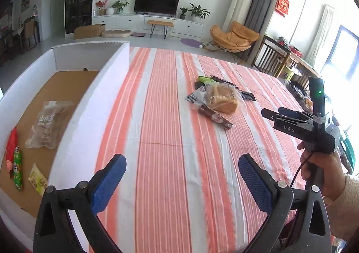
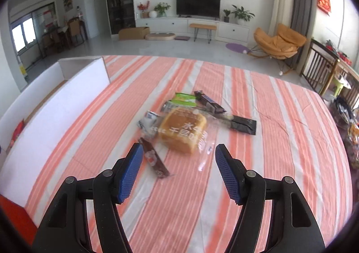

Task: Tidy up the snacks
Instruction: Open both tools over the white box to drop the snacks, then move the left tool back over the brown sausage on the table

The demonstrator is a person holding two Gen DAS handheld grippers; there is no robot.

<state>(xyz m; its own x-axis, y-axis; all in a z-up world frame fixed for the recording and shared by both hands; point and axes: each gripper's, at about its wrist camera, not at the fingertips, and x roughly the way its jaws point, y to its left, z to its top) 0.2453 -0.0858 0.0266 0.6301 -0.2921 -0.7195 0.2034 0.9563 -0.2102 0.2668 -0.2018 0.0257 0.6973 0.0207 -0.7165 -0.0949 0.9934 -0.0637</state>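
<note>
A pile of snacks lies mid-table on the striped cloth point(image 1: 161, 118). It holds a bagged loaf of bread point(image 2: 182, 129), a brown bar point(image 2: 154, 158), green packets point(image 2: 184, 99), a dark bar point(image 2: 208, 100) and a black wrapper point(image 2: 243, 124). My right gripper point(image 2: 179, 148) is open just short of the bread, and the near edge of the bag lies between its fingertips. My left gripper point(image 1: 182, 161) is open wide over bare cloth, next to the white box point(image 1: 89, 105). From the left wrist view the right gripper point(image 1: 272, 116) shows side-on, held by a hand point(image 1: 320, 170).
The box's cardboard floor holds a clear bag of brown snacks point(image 1: 49, 125), a red sausage point(image 1: 12, 147), a green sausage point(image 1: 18, 170) and a yellow packet point(image 1: 38, 180). More packaged goods lie at the table's right edge point(image 2: 345, 118). A living room lies beyond the table.
</note>
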